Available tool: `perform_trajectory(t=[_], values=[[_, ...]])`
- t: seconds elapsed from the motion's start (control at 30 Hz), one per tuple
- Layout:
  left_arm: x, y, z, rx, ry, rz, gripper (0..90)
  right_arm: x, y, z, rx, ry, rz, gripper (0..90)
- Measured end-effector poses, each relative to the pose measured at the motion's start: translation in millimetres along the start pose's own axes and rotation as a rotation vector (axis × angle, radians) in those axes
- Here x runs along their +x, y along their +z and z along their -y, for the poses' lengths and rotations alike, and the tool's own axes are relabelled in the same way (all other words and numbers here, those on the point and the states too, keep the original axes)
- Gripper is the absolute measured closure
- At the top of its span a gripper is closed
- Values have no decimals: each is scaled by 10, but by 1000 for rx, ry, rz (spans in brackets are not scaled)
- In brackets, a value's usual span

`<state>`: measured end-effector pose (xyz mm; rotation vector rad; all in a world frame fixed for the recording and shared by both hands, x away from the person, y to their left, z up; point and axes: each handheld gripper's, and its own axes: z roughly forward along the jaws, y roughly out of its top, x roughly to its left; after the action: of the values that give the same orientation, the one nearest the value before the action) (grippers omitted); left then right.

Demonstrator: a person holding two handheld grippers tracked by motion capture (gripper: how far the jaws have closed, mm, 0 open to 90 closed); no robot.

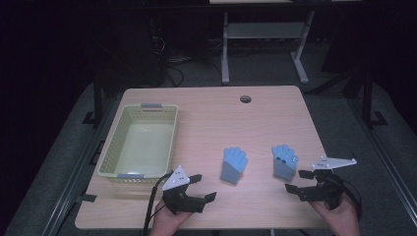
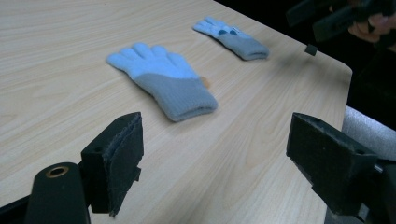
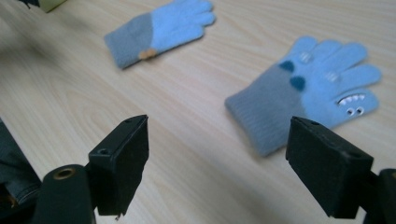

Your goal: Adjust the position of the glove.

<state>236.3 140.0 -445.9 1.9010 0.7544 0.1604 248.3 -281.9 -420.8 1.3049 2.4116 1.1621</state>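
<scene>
— Left hand-held gripper point(image 1: 202, 187)?
— Spread wide, holding nothing, low over the near edge of the tabletop point(image 1: 211, 113). Black pads point(image 2: 123, 156) well apart in the left gripper view.
— Ahead of it?
— Plain blue-and-grey glove point(image 1: 233, 165), flat on the wood, just beyond the jaws, cuff toward them, fingers pointing away. Small orange tag at the cuff edge.
— Right hand-held gripper point(image 1: 298, 181)?
— Also wide open, empty, held at the near right corner.
— In front of that one?
— Second glove point(image 1: 284, 161), close ahead of the jaws, cuff nearest, with dark blue patches and a small cartoon face with eyes and teeth along one finger.
— Farther out from the left gripper?
— Pale yellow-green basket point(image 1: 114, 147), beyond and to its left, with grey handles on the two short ends.
</scene>
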Motion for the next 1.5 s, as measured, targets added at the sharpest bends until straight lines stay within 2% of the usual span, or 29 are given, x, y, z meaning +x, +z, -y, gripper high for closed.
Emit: perform_trajectory(t=[0.17, 0.23, 0.43, 0.47, 0.57, 0.6, 0.73, 0.9, 1.13, 1.2, 1.27, 1.33, 1.5], values=[[5, -14, -7, 0, 1, -6, 186, -36, -9, -166, -9, -8, -2, 207], [12, -17, -15, -4, 0, -6, 186, -45, 3, -310, 12, -23, -4, 217], [1, -8, -29, -2, 12, -6, 186, -67, 64, -478, 45, -30, -4, 221], [-6, -5, -22, 5, 23, -17, 186, -82, 87, -518, 60, -28, 3, 230], [-7, 4, -12, 9, 32, -22, 187, -116, 114, -548, 70, -27, 7, 240], [-4, 3, -11, 11, 34, -23, 188, -160, 143, -576, 89, -13, 7, 241], [6, -13, -27, -4, 30, -26, 187, -207, 164, -623, 97, -5, 21, 244], [18, 0, -26, 1, 32, -21, 187, -266, 187, -703, 109, -1, 35, 263], [4, 30, -21, -2, 23, -8, 187, -339, 315, -804, 157, 0, 63, 294], [8, 33, -20, 1, 22, -7, 188, -367, 399, -831, 191, -1, 74, 308], [11, 24, -24, -3, 22, -9, 188, -402, 450, -835, 208, 3, 73, 319], [13, 17, -25, -4, 22, -11, 188, -424, 490, -830, 236, 21, 92, 330], [13, 33, -15, -2, 17, -6, 187, -450, 534, -797, 253, 32, 111, 367]])
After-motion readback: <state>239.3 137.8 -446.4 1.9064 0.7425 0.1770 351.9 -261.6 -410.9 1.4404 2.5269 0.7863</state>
